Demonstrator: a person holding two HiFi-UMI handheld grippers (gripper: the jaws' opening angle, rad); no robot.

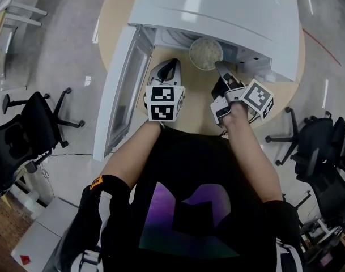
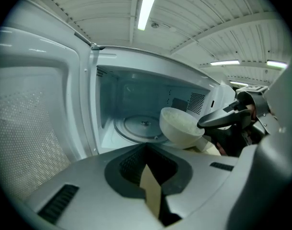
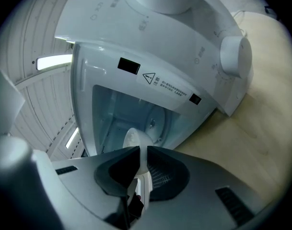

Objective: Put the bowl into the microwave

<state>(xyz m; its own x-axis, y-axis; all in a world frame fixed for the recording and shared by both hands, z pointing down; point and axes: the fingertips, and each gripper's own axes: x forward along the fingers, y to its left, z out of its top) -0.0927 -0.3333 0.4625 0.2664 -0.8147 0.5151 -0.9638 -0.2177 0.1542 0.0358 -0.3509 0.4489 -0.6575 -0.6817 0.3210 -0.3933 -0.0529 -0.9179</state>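
Note:
A white bowl [image 1: 205, 53] of rice hangs at the mouth of the open white microwave [image 1: 217, 10], just above the sill. My right gripper [image 1: 220, 67] is shut on the bowl's near rim, and in the right gripper view the white rim [image 3: 136, 140] shows pinched between the jaws. In the left gripper view the bowl [image 2: 179, 126] is tilted slightly, in front of the glass turntable [image 2: 141, 127]. My left gripper [image 1: 172, 63] is low over the table to the left of the bowl; it is shut and holds nothing [image 2: 146, 150].
The microwave door [image 1: 124, 84] stands swung open to the left, close beside my left gripper. The round wooden table [image 1: 197, 98] carries the microwave. A control knob [image 3: 235, 56] is on the right panel. Office chairs stand at the left [image 1: 30, 123] and right [image 1: 325, 146].

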